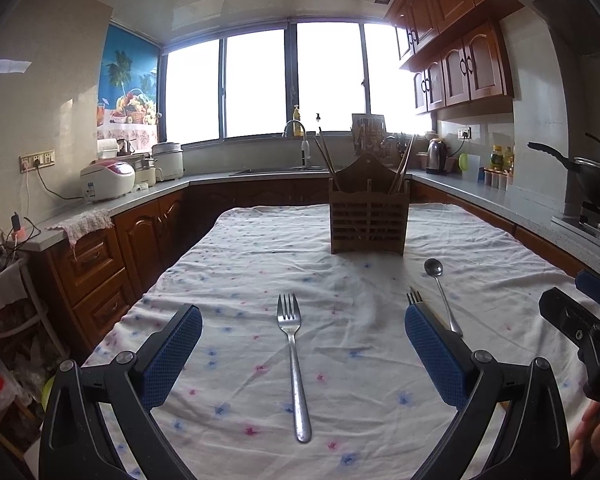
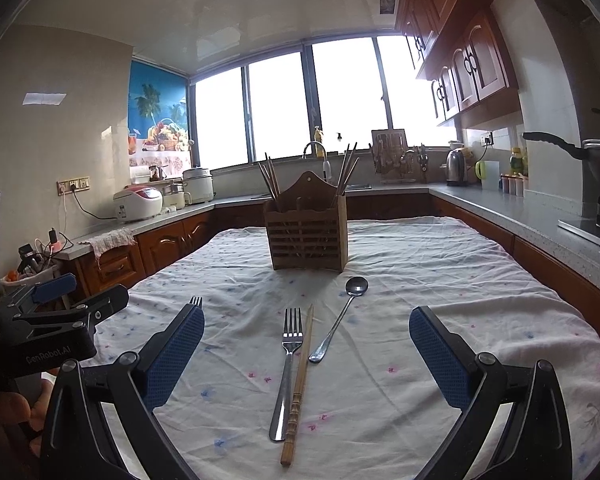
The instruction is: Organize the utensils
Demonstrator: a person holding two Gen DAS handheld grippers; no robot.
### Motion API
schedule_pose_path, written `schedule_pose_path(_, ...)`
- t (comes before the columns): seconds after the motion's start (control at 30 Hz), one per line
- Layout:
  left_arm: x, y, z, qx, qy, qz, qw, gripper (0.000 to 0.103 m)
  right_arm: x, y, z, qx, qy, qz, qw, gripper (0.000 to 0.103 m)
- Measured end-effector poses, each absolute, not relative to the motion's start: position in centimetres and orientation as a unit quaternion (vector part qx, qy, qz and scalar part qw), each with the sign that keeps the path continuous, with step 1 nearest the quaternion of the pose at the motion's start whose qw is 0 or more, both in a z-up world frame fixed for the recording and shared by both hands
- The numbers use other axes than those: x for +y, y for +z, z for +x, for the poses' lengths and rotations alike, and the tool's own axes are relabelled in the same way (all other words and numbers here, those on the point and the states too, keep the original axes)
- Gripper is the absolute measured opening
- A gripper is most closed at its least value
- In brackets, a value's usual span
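Left wrist view shows the left gripper [image 1: 303, 354] spread wide and empty above a cloth-covered table [image 1: 480, 240], a steel fork [image 1: 294, 364] lying on the cloth between its blue pads [image 1: 172, 356], handle toward the camera and touching neither pad. Right wrist view shows the right gripper [image 2: 306, 356] equally wide and grasping nothing, framing a second fork [image 2: 288, 372] with a wooden chopstick [image 2: 299, 388] lying against it and a spoon [image 2: 340, 320] angled just beside. Each tool appears lined up lengthwise with a utensil, likely so the fingers can close across a handle. Farther up the table stands a slatted wooden utensil holder [image 2: 307, 236], chopsticks already upright in its outer compartments, the probable destination. All four loose utensils lie flat on the cloth, well apart from the holder.
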State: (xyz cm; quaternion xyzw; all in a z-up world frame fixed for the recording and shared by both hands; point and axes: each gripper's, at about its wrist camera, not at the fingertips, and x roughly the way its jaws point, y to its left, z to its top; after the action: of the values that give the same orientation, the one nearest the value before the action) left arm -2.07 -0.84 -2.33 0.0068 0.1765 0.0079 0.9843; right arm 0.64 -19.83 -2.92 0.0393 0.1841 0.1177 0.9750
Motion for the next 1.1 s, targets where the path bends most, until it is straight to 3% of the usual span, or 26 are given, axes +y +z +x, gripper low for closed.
schedule_pose_path(1.1, -0.38, -2.64, -1.77, 0.174, 0.014, 0.002, 0.985, 0.102, -19.90, -2.94, 0.95, 0.189, 0.108, 0.046, 0.975, 0.103)
